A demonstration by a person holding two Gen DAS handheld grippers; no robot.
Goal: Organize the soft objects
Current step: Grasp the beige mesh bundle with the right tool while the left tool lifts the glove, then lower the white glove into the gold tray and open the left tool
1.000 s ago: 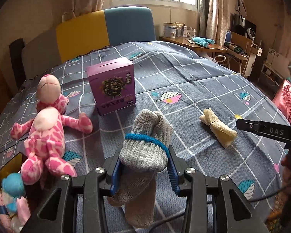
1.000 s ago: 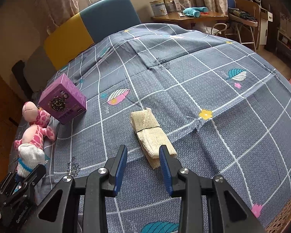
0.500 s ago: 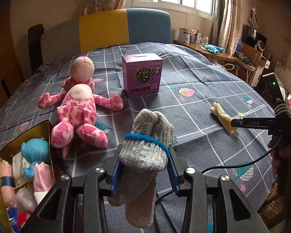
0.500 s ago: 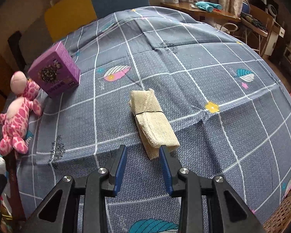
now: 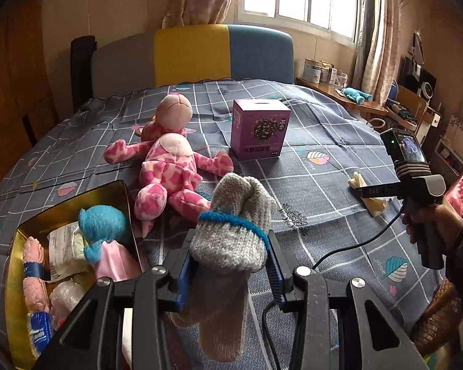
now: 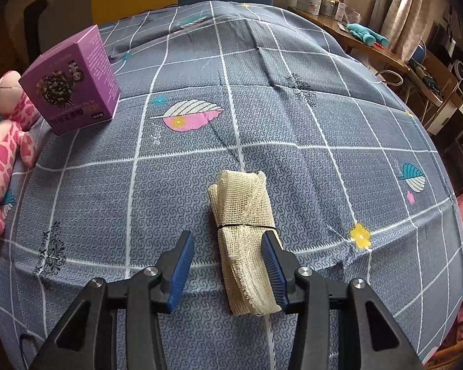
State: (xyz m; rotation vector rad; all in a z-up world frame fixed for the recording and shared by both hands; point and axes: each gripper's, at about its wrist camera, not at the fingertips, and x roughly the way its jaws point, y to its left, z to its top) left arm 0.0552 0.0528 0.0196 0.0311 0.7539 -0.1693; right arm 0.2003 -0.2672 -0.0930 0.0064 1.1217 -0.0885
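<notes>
My left gripper (image 5: 228,265) is shut on a grey knitted sock pair with a blue band (image 5: 231,231) and holds it above the table, right of the gold tin (image 5: 12,277). A pink spotted plush toy (image 5: 169,166) lies beyond it. My right gripper (image 6: 228,259) is open, its jaws on either side of the near end of a cream mesh cloth roll (image 6: 244,231) on the table; the right pad touches the roll. In the left wrist view the right gripper (image 5: 367,191) and cloth roll (image 5: 359,182) show at the right.
The gold tin holds several soft things, among them a blue-headed doll (image 5: 102,228) and a pink towel roll (image 5: 32,274). A purple box (image 5: 259,129) stands mid-table, also in the right wrist view (image 6: 74,83). A chair (image 5: 200,52) stands behind the table.
My left gripper has swung left with the socks, bringing the gold tin into view. My right gripper has moved forward over the cloth roll, so the roll's near end now lies between the jaws.
</notes>
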